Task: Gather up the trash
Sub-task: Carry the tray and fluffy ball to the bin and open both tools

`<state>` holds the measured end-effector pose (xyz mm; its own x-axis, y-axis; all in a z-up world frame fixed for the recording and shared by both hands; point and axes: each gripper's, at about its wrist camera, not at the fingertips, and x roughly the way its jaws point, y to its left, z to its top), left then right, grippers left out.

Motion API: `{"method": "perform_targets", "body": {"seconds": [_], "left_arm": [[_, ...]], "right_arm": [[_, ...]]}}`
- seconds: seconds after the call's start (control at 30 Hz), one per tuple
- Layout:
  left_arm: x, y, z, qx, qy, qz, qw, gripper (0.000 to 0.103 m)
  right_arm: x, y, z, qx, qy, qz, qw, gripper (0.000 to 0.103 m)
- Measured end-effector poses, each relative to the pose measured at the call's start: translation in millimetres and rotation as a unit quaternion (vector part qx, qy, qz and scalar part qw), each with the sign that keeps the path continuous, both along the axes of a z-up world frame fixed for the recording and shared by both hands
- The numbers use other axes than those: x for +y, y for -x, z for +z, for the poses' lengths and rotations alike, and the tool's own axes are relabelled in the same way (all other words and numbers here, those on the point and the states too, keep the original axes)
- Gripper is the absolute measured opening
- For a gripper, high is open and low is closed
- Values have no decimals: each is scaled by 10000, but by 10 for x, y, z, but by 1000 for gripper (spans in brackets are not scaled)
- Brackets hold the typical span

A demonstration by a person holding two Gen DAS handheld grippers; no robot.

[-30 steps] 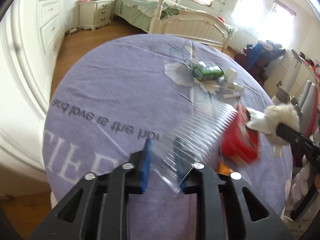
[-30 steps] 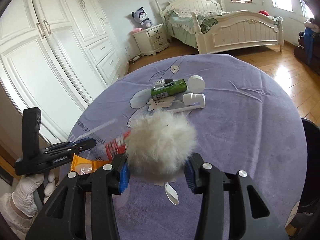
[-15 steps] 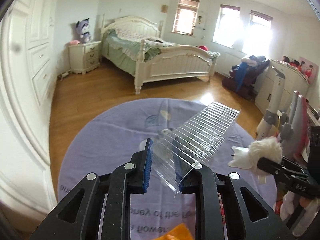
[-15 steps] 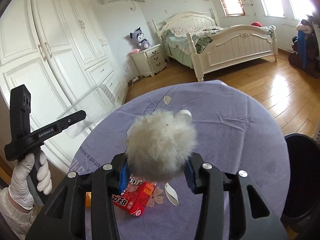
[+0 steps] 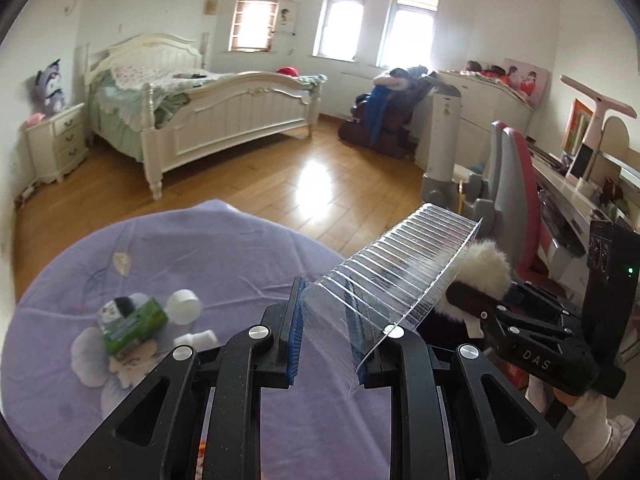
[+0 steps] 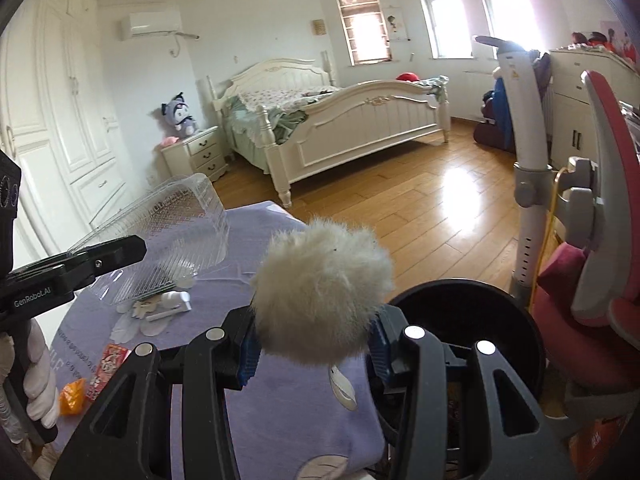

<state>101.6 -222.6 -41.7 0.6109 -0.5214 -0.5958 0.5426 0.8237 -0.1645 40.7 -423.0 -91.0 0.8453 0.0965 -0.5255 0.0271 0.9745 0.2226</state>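
My left gripper (image 5: 326, 340) is shut on a clear ribbed plastic container (image 5: 394, 274), held in the air above the purple tablecloth (image 5: 200, 256). The container also shows in the right wrist view (image 6: 172, 236). My right gripper (image 6: 312, 352) is shut on a white fluffy ball (image 6: 324, 284), raised near the table's right edge, beside a black trash bin (image 6: 468, 320). The ball also shows in the left wrist view (image 5: 486, 268). A green packet (image 5: 132, 324), a white cap (image 5: 184, 306) and a small white piece (image 5: 198, 338) lie on the cloth. A red wrapper (image 6: 108, 368) and an orange wrapper (image 6: 72, 396) lie near the front left.
A pink and grey chair (image 6: 600, 240) stands right of the bin, with a white floor appliance (image 6: 528, 152) behind it. A white bed (image 5: 200, 108) and nightstand (image 5: 56, 144) stand at the back. White wardrobes (image 6: 60, 120) line the left wall.
Both grippers have swung to the right with their loads, towards the table's right edge. The black bin has come fully into the right wrist view.
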Motion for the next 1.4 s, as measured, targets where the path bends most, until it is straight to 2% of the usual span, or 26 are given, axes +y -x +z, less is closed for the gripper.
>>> {"method": "perform_targets", "body": {"seconds": [0.27,0.47,0.73,1.13,1.17,1.23,1.27,1.3,1.37,1.4], "left_arm": [[-871,-274,-361,360,-220,-461,9980,21],[-1424,-481,-642,654,-424,-657,9948,21],[-1834,-578,-800,739,-599,-749,9926,21],[-2024,-685,-896,794,-752,-828,9906,22],[-2039,-692,-895,771,-762,-815,9908,23],[-2076,-692,-873,717,-786,-837,9908,40],[-2090,-679,-852,661,-817,-852,9908,56],[-2100,-650,-814,551,-838,-867,9912,68],[-2100,-579,-746,371,-856,-927,9913,75],[-2105,-552,-717,345,-865,-959,9910,77]], "right_arm": [[-540,-96,-382,585,64,-774,9953,44],[-837,-177,-674,1034,86,-1065,9889,44],[-986,-201,-886,1227,23,-1067,9867,45],[-1209,-274,-1056,1340,-128,-1111,9847,46],[-1226,-280,-1067,1351,-127,-1129,9843,49],[-1257,-288,-1093,1385,-109,-1190,9831,56],[-1275,-287,-1103,1385,-102,-1218,9828,63],[-1278,-276,-1096,1357,-91,-1251,9828,71],[-1270,-248,-1075,1323,-43,-1290,9828,80],[-1265,-235,-1065,1316,-40,-1283,9830,82]]}}
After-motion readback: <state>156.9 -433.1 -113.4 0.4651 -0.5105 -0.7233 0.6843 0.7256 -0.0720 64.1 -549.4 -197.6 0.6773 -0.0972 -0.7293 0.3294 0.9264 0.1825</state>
